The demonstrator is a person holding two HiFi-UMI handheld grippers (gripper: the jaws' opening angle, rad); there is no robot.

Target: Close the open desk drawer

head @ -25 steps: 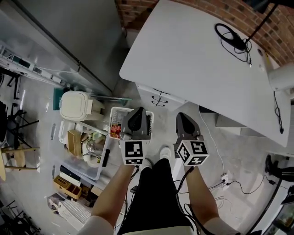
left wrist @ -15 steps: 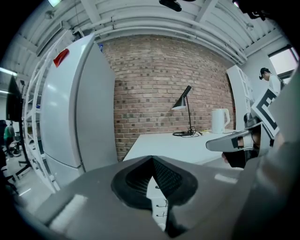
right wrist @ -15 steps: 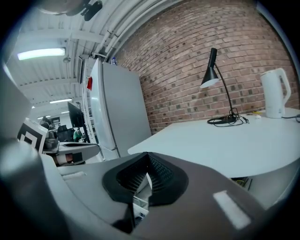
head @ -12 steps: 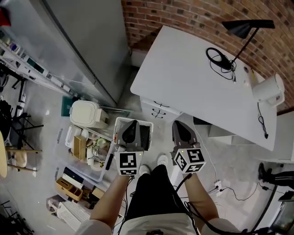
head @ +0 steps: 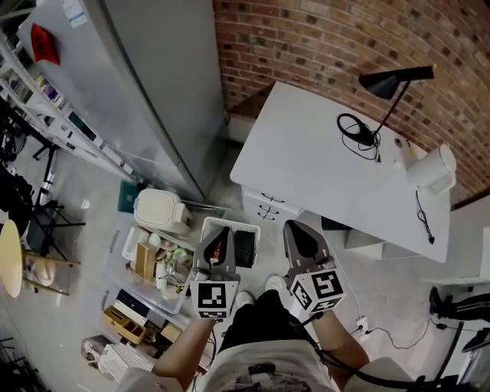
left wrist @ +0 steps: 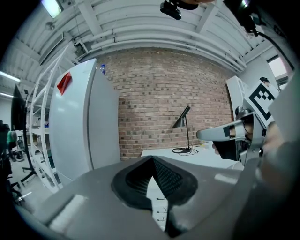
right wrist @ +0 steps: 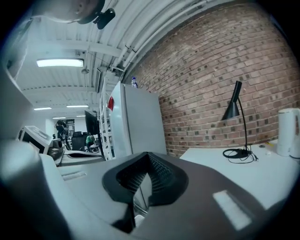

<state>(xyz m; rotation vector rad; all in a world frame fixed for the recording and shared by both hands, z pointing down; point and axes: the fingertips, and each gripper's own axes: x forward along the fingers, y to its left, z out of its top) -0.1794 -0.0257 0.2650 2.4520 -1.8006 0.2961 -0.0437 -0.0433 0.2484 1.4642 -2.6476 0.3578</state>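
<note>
No legible txt, brands or nos.; white label (head: pixel 74 11) on fridge (head: pixel 145 84) top too small, blurry.

The bench (head: pixel 321 164) hides most of the drawer unit (head: pixel 268 208) beneath it; its handles are too small to tell whether any drawer stands open. The head view's bottom edge cuts off the person's arms (head: pixel 178 361)

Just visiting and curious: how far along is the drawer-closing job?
Seemingly done: the desk drawers look flush, none sticking out. In hand: nothing; the left gripper and right gripper are shut, empty, short of the desk. Left: probably nothing.
</note>
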